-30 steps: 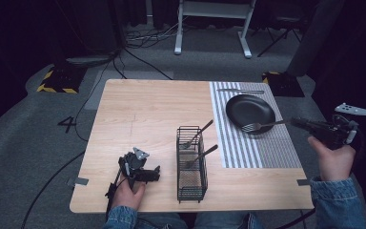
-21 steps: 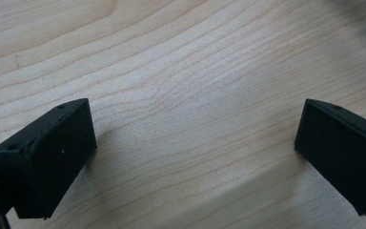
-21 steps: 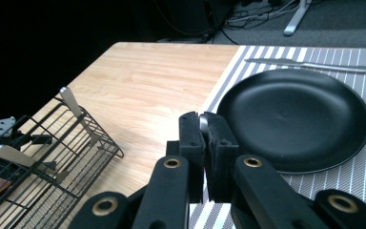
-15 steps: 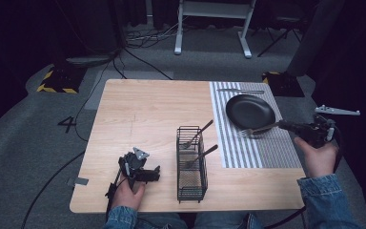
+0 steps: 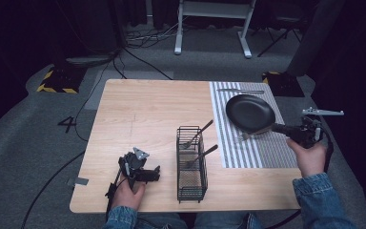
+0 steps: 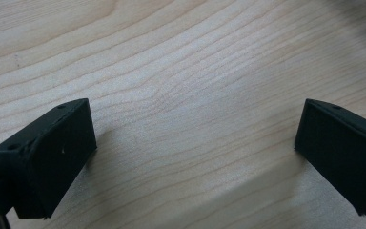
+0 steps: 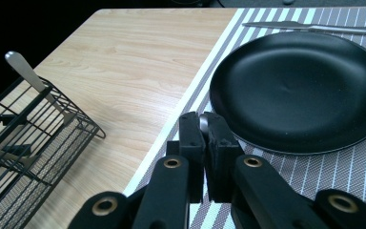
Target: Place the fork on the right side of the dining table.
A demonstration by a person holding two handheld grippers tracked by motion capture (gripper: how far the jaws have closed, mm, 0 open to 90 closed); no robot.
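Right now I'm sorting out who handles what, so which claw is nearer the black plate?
Right. The right claw sits at the black plate's near rim, shut on a fork. The left claw rests open on the table, beyond the wire basket.

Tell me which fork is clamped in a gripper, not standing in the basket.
The fork on the striped mat, just in front of the black plate. The right gripper is shut on its handle. The other two forks stand in the wire basket.

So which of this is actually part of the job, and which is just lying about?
In the job:
right gripper, shut on the fork
wire basket
black plate
striped mat

Lying about:
knife beyond the plate
left gripper, open, resting on the table
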